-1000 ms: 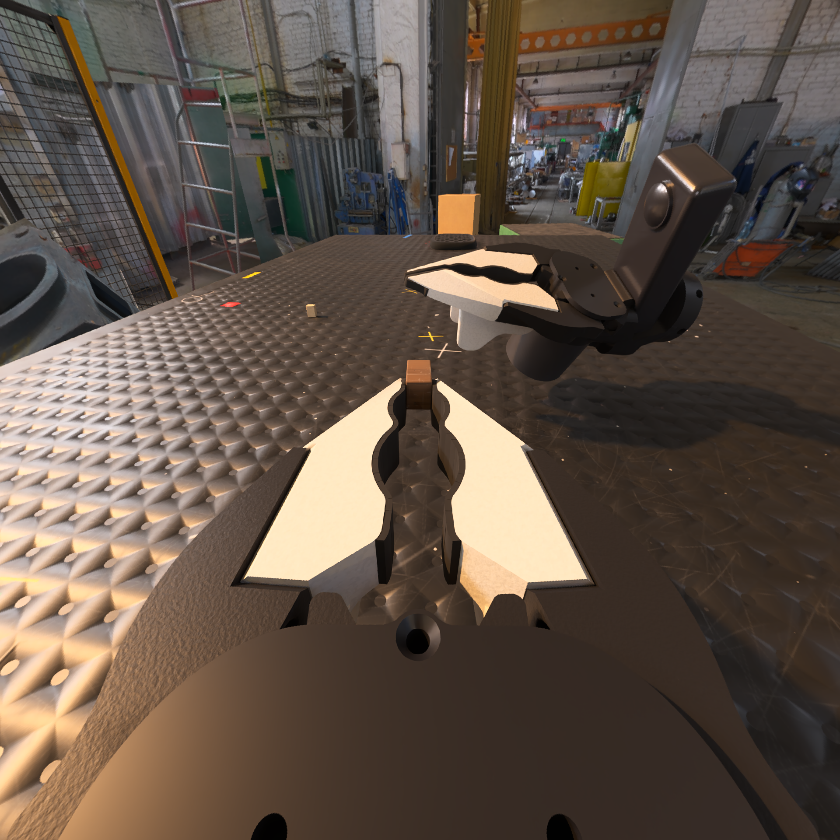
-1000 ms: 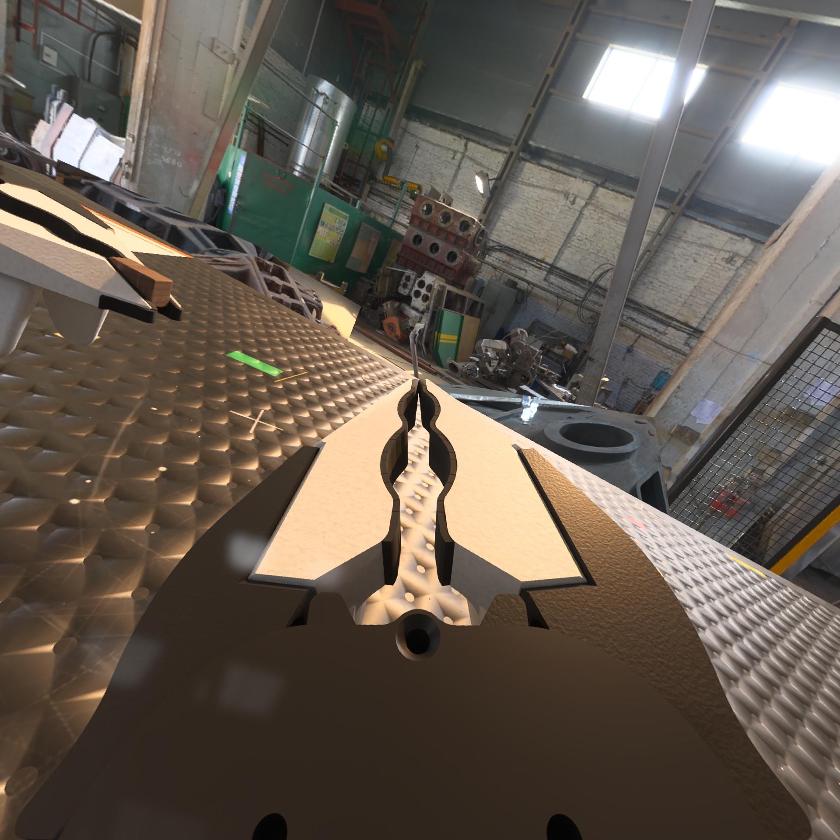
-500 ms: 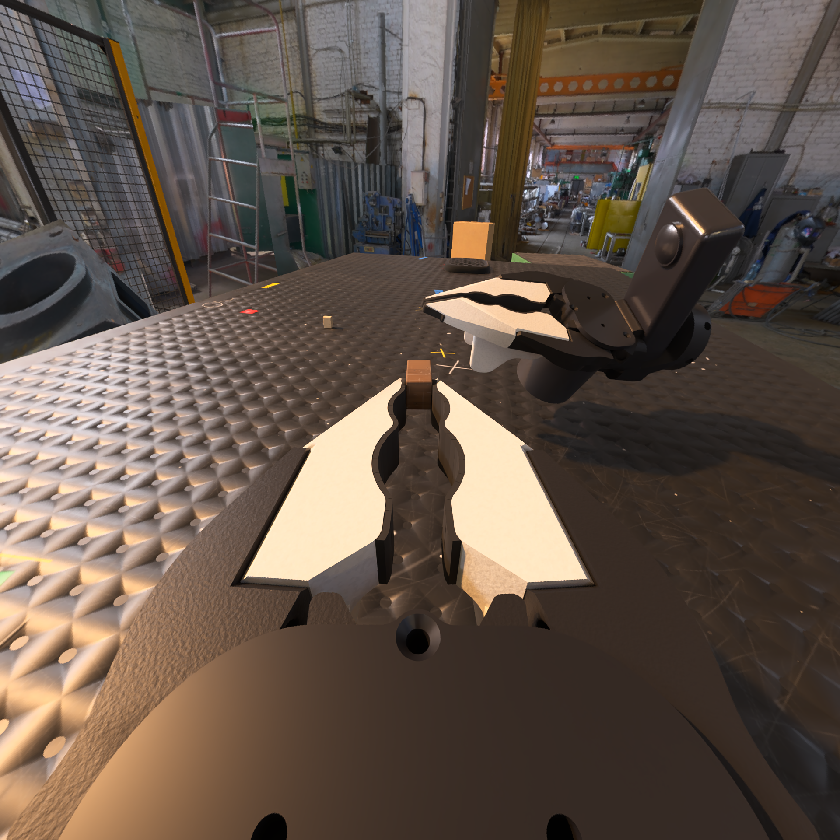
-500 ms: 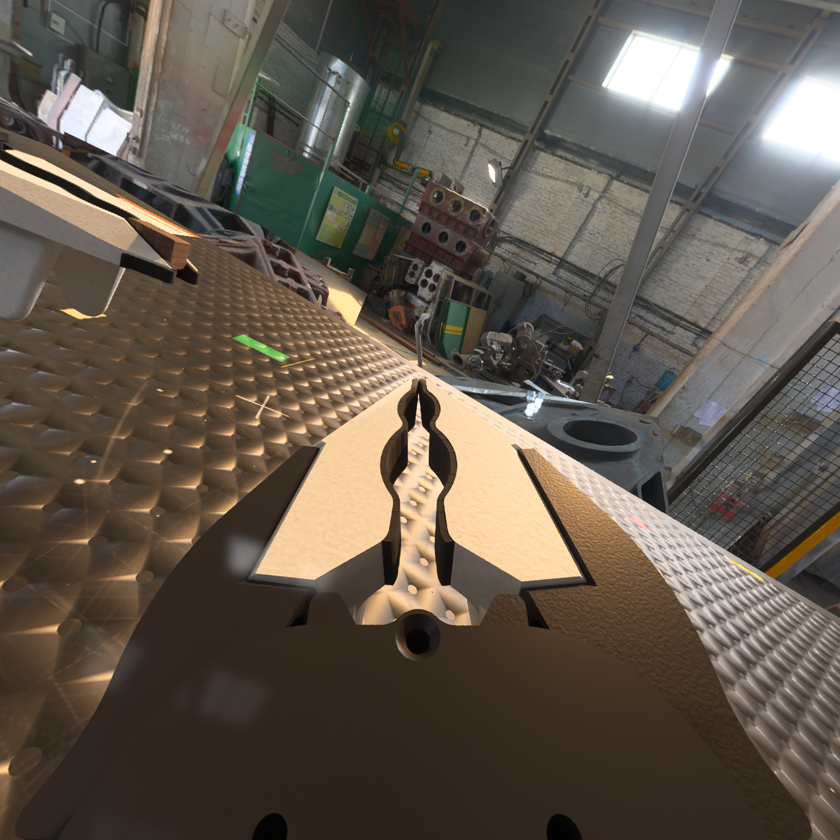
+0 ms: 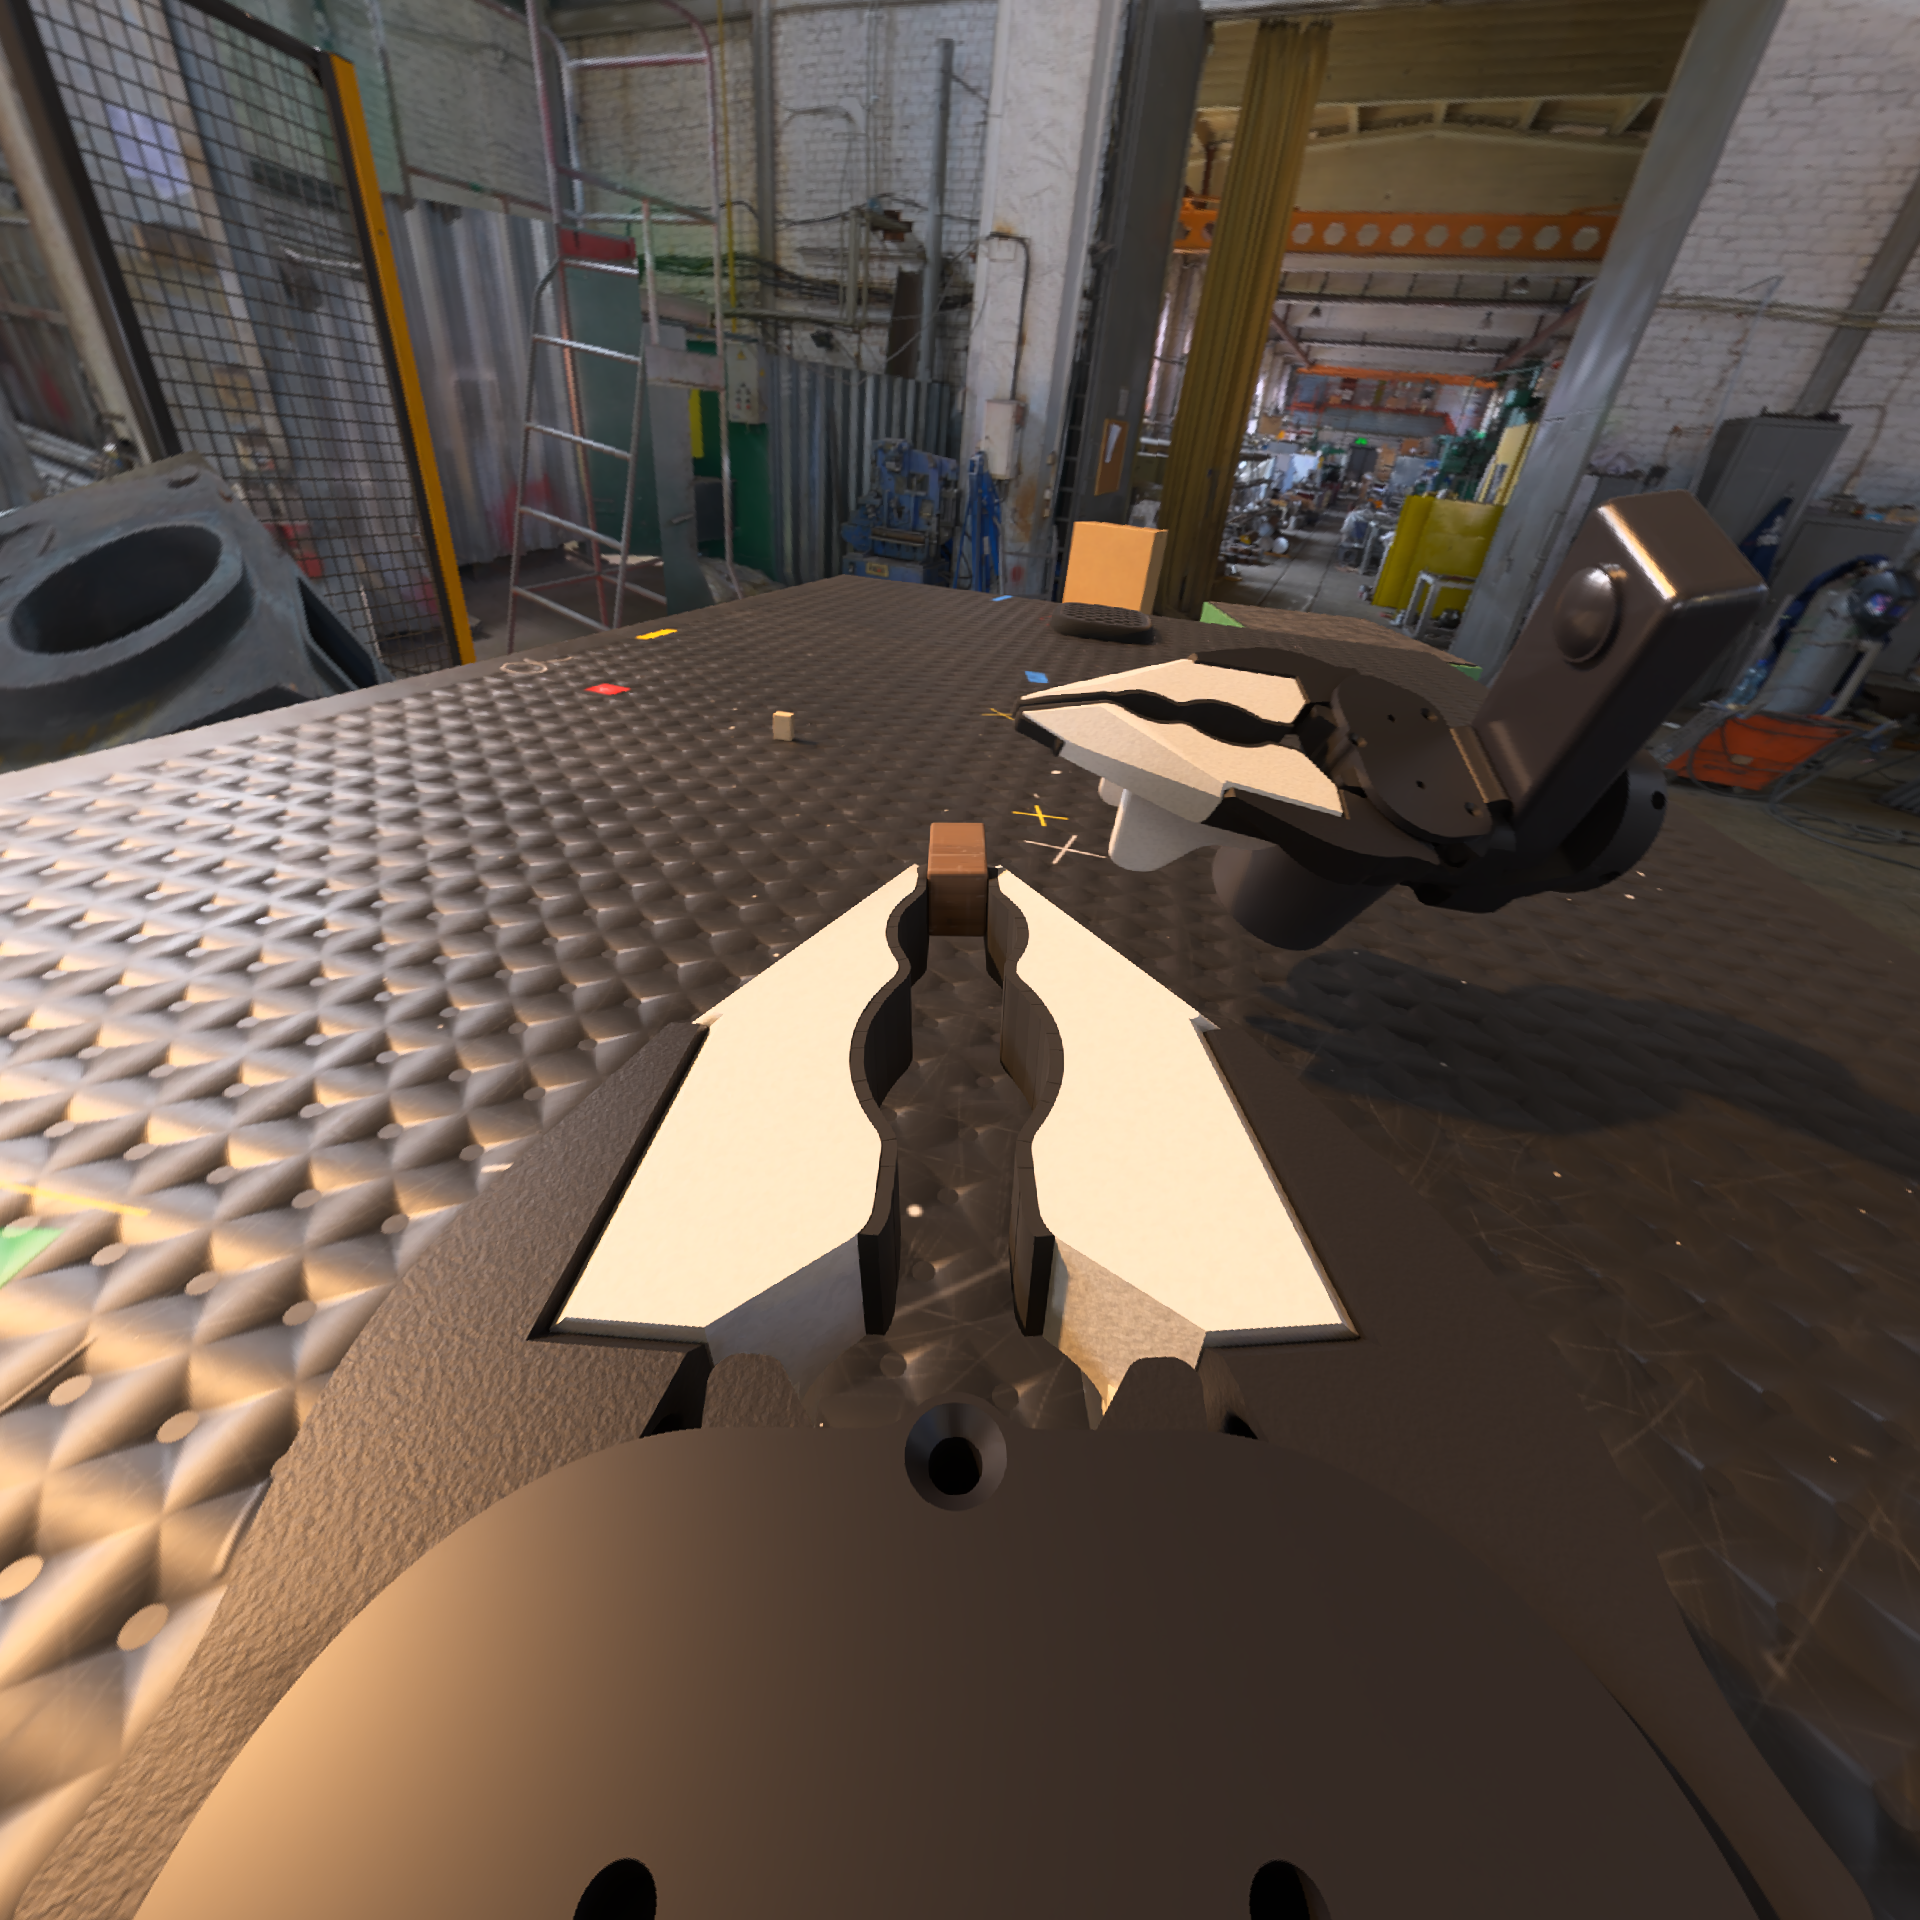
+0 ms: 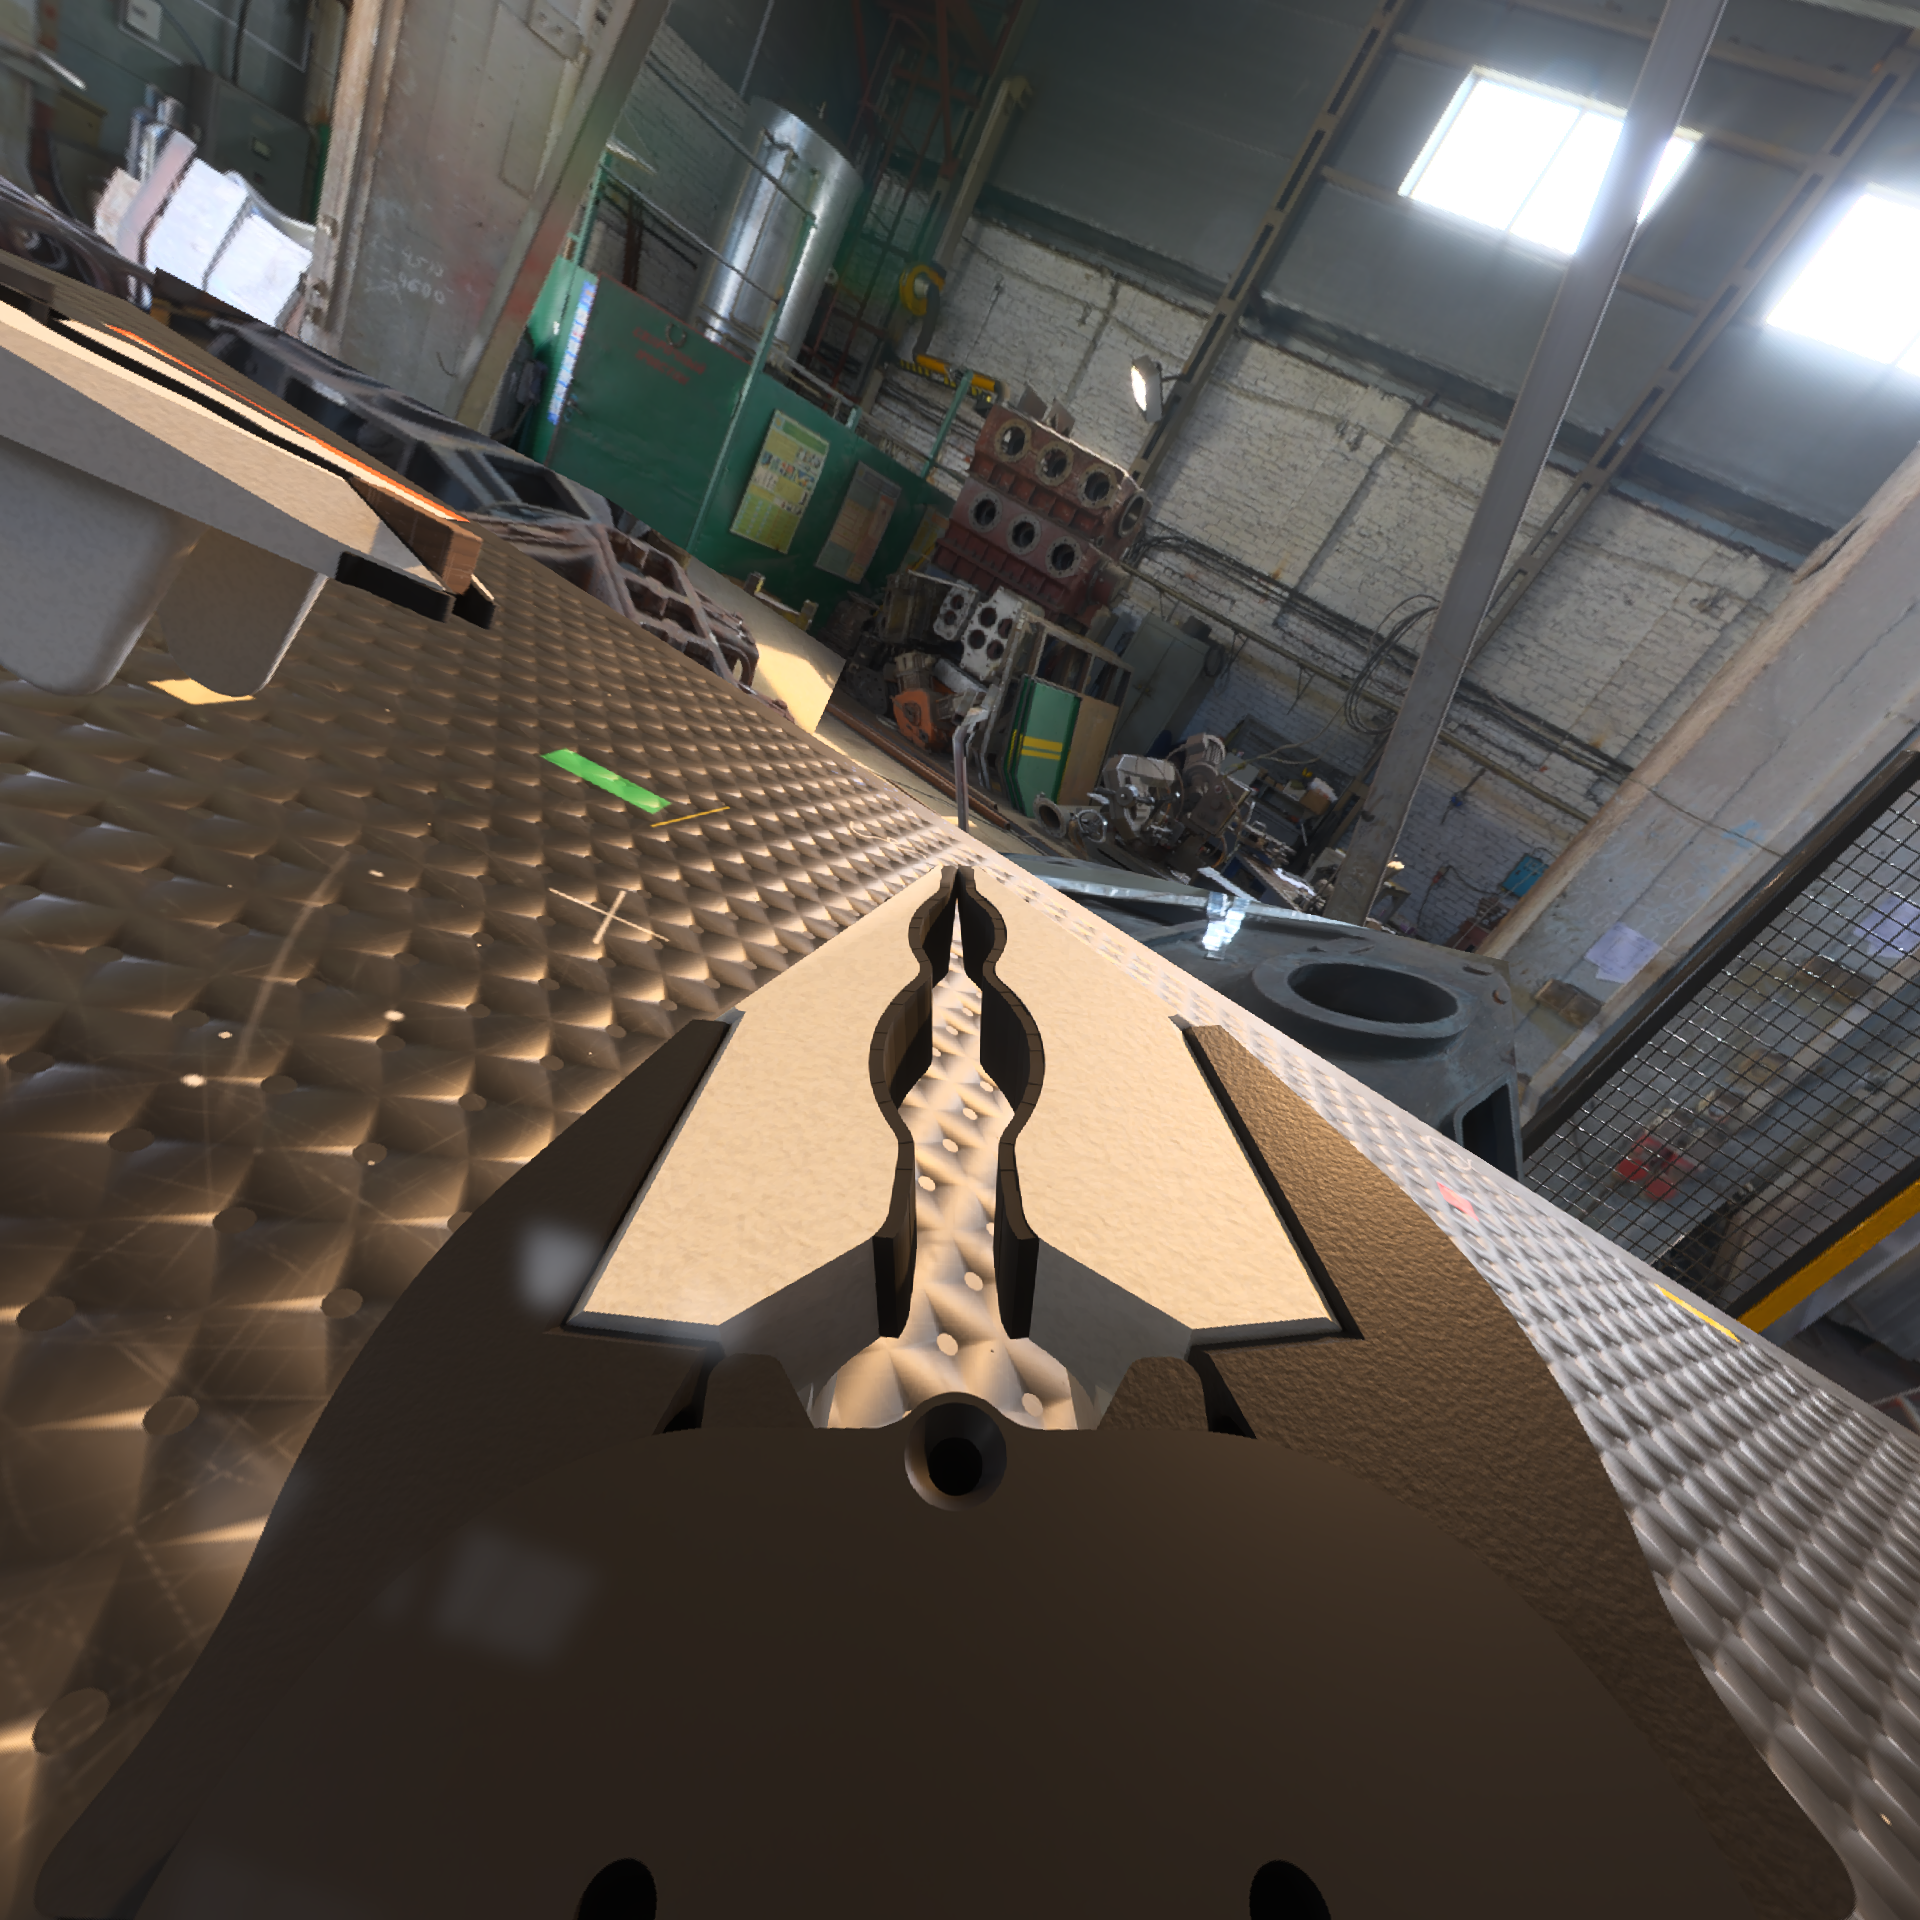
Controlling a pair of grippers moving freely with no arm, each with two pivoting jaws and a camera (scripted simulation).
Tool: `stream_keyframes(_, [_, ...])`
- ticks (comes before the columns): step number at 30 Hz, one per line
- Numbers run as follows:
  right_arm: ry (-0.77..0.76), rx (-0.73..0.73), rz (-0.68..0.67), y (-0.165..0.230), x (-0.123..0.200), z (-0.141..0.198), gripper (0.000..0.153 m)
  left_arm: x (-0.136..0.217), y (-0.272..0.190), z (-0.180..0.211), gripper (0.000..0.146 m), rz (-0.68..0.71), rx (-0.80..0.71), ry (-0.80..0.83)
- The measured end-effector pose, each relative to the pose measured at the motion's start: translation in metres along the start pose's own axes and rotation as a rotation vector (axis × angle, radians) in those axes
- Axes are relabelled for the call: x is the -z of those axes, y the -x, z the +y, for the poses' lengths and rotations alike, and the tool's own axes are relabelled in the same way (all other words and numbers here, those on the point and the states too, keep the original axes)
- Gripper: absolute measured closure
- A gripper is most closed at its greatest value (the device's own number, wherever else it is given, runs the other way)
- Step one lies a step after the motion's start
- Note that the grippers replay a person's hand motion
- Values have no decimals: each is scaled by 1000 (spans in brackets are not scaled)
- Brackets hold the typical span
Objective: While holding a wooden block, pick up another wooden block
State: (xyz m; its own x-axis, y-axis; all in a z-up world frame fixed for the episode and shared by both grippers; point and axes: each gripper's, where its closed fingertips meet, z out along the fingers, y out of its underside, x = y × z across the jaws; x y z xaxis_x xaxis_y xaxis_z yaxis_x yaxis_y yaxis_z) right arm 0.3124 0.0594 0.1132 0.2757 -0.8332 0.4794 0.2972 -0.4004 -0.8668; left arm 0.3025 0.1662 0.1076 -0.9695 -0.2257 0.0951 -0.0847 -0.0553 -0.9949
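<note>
Left claw [image 5: 957, 883] is gripping brown block [image 5: 956, 875] at centre frame; right claw [image 6: 957, 883] is hovering closed, empty; only left view is showing pale block [image 5: 782, 724] on counter [image 5: 416, 883].

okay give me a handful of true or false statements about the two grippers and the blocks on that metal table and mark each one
1. The left gripper is shut on a brown wooden block. True.
2. The right gripper holds a block between its fingertips. False: its fingertips are shut together with nothing between them.
3. A small pale block lies on the table, away from both grippers. True.
4. The brown wooden block rests on the table surface. False: it is pinched at the left gripper's fingertips, above the table.
5. A green marking shows on the table in the right wrist view. True.
</note>
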Motion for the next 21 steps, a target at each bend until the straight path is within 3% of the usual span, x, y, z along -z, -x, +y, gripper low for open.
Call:
stream_keyframes(13, [99,-73,124,-22,-3,13,153,-2,8,10,137,-92,-20,89])
stream_keyframes(16, [119,-116,91,-25,-5,16,153,-1,13,10,137,-120,11,91])
stream_keyframes(21, [215,-126,33,-55,-4,22,134,-1,13,10,137,-128,-8,93])
